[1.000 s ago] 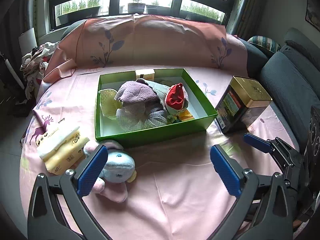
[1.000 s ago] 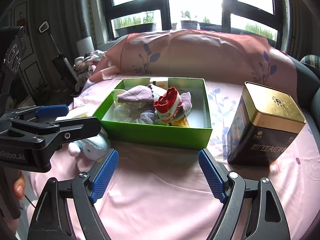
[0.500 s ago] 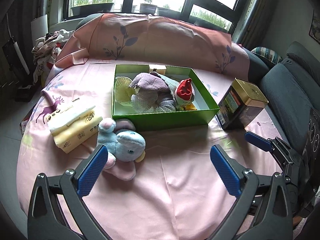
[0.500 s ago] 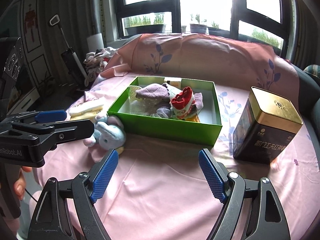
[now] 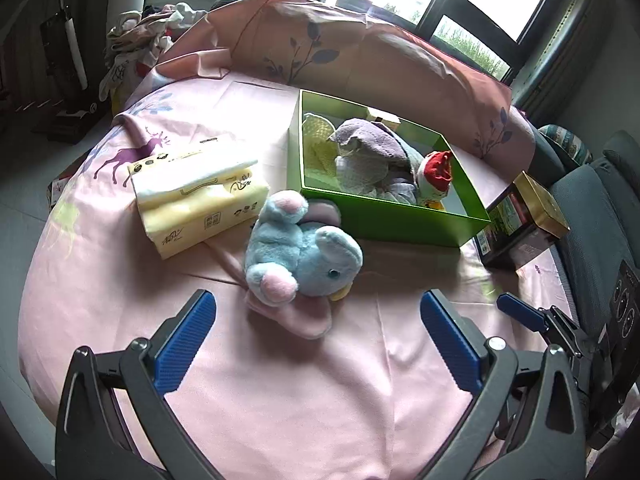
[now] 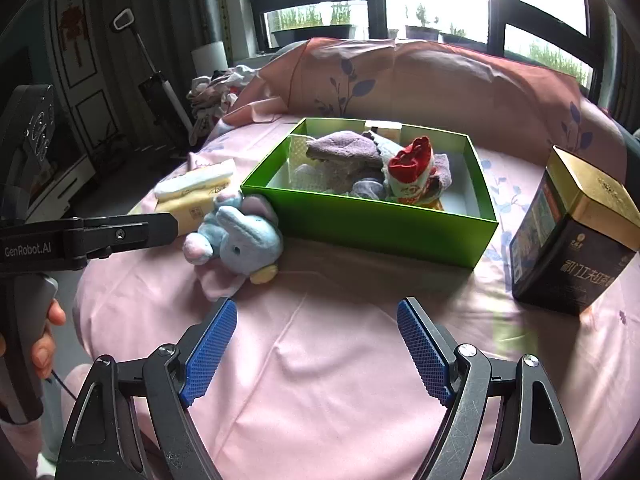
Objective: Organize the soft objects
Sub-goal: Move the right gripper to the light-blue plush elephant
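Observation:
A blue and pink plush elephant [image 5: 304,256] lies on the pink tablecloth against the front wall of a green box [image 5: 384,220]; it also shows in the right wrist view [image 6: 240,240]. The green box [image 6: 372,226] holds a purple cloth [image 5: 368,140], a red and white sock [image 5: 436,170] and other soft items. My left gripper [image 5: 318,304] is open and empty, just short of the elephant. My right gripper [image 6: 316,320] is open and empty over bare cloth in front of the box.
A yellow tissue pack [image 5: 196,196] lies left of the elephant. A dark tea tin with a gold lid [image 6: 576,232] stands right of the box. The round table's edge [image 5: 36,280] drops off at left. A grey sofa [image 5: 600,208] is at right.
My left gripper has swung left and forward, so the elephant now sits centred between its fingers. The right gripper has drawn back a little. Both stay open.

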Available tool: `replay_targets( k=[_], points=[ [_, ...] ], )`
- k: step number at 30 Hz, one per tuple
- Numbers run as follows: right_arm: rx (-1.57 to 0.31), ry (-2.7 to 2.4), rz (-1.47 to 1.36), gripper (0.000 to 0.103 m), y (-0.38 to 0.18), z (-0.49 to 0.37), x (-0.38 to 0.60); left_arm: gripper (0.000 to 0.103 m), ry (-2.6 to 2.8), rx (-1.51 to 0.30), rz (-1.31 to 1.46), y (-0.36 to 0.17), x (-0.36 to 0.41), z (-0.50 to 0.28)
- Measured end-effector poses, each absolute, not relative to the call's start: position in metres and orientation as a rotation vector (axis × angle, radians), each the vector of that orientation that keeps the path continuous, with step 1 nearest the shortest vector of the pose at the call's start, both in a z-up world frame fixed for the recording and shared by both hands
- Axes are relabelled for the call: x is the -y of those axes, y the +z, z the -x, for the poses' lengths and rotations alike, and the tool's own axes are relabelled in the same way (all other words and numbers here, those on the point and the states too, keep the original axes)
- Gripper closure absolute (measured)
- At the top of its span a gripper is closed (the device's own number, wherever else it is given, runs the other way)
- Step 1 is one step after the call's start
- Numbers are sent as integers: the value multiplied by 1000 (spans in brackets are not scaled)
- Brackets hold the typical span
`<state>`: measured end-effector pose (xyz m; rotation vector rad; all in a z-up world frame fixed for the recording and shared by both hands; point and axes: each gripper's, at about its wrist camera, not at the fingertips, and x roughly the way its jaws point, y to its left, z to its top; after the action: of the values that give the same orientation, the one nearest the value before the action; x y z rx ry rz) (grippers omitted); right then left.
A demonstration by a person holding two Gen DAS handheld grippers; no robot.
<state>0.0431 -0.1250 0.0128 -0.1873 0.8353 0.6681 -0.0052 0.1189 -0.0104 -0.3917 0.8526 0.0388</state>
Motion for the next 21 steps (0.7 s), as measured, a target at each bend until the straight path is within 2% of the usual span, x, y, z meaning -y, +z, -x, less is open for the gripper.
replay_targets(
  k=[21],
  points=[
    [-927,818,153,20,-41,-83,52,1,-10,-934,564,-68,-165,-50]
  ],
)
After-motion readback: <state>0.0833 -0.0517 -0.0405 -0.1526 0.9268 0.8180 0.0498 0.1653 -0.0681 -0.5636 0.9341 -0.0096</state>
